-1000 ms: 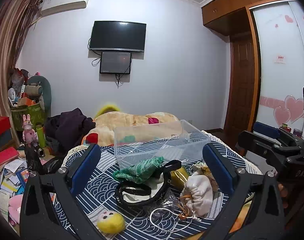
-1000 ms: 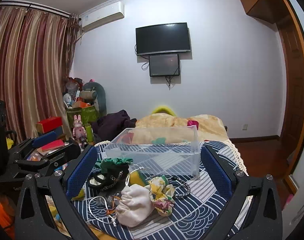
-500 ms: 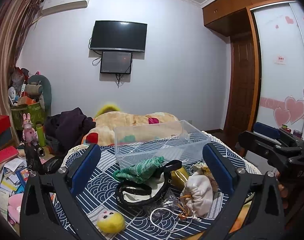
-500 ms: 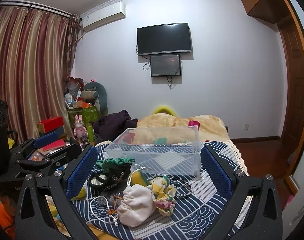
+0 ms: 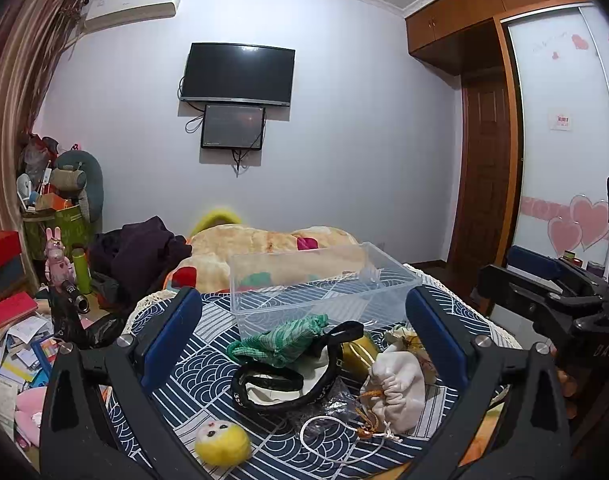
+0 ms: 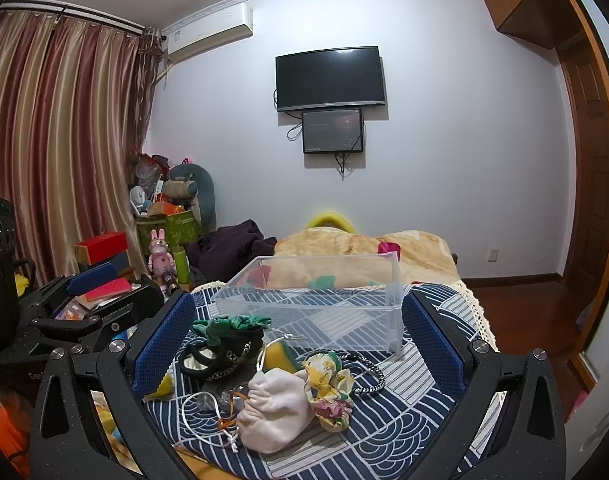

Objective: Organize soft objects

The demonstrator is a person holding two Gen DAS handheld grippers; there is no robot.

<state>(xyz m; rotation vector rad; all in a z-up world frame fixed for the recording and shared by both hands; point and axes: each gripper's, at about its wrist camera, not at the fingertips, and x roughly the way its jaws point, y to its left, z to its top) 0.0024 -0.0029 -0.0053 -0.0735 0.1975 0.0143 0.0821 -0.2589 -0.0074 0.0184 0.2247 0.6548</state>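
Observation:
Soft items lie on a blue wave-pattern cloth [image 5: 208, 364]: a green knit pouch [image 5: 282, 340], a black strap bag [image 5: 288, 380], a white drawstring pouch [image 5: 396, 384] and a small yellow plush [image 5: 223, 445]. An empty clear plastic box [image 5: 324, 284] stands behind them. My left gripper [image 5: 304, 340] is open and empty, above the pile. In the right wrist view the white pouch [image 6: 274, 412], a floral scrunchie [image 6: 330, 388], the green pouch [image 6: 228, 326] and the box [image 6: 316, 300] show. My right gripper [image 6: 296, 348] is open and empty.
A bed with a tan blanket [image 5: 272, 244] and dark clothes [image 5: 144, 252] lies behind the cloth. Boxes, books and toys [image 5: 20, 312] crowd the floor at left. A wardrobe [image 5: 560, 160] stands at right. The other gripper's body shows at left in the right wrist view [image 6: 84, 312].
Both views have shifted very slightly; the objects on the cloth have not moved and both grippers stay open.

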